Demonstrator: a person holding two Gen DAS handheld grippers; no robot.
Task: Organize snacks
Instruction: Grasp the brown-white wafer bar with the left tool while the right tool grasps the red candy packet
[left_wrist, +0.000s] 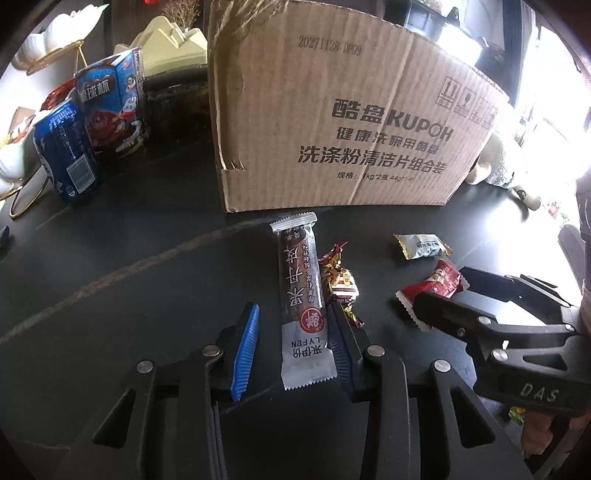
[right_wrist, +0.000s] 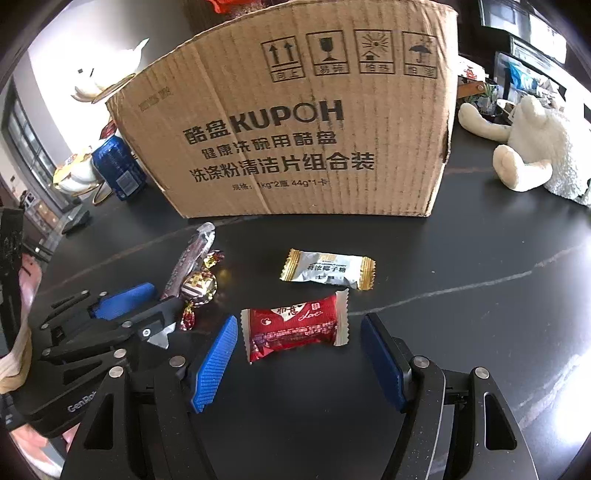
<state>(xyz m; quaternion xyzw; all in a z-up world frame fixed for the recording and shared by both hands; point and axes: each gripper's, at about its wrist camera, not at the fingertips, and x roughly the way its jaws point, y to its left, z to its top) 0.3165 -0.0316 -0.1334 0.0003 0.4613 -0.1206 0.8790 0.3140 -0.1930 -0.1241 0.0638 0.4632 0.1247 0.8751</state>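
On the dark table (left_wrist: 147, 266) lies a long brown-and-white snack bar (left_wrist: 301, 280), with my left gripper (left_wrist: 294, 306) astride its near end. The right pad meets the wrapper's edge and the left pad stands off, so the gripper is open. In the right wrist view a red snack packet (right_wrist: 295, 328) rests between the blue pads of my right gripper (right_wrist: 299, 319), open, with a gap on both sides. A gold-and-red twist candy (left_wrist: 338, 280) lies beside the bar. A silver-and-gold candy packet (right_wrist: 328, 269) sits just beyond the red one. Behind them stands a large cardboard box (right_wrist: 295, 129).
A blue can (left_wrist: 64, 147) and a blue snack box (left_wrist: 110, 103) stand left of the cardboard box. A white plush toy (right_wrist: 535, 147) lies at the far right. White ornaments on gold wire stands (left_wrist: 22, 192) crowd the left edge.
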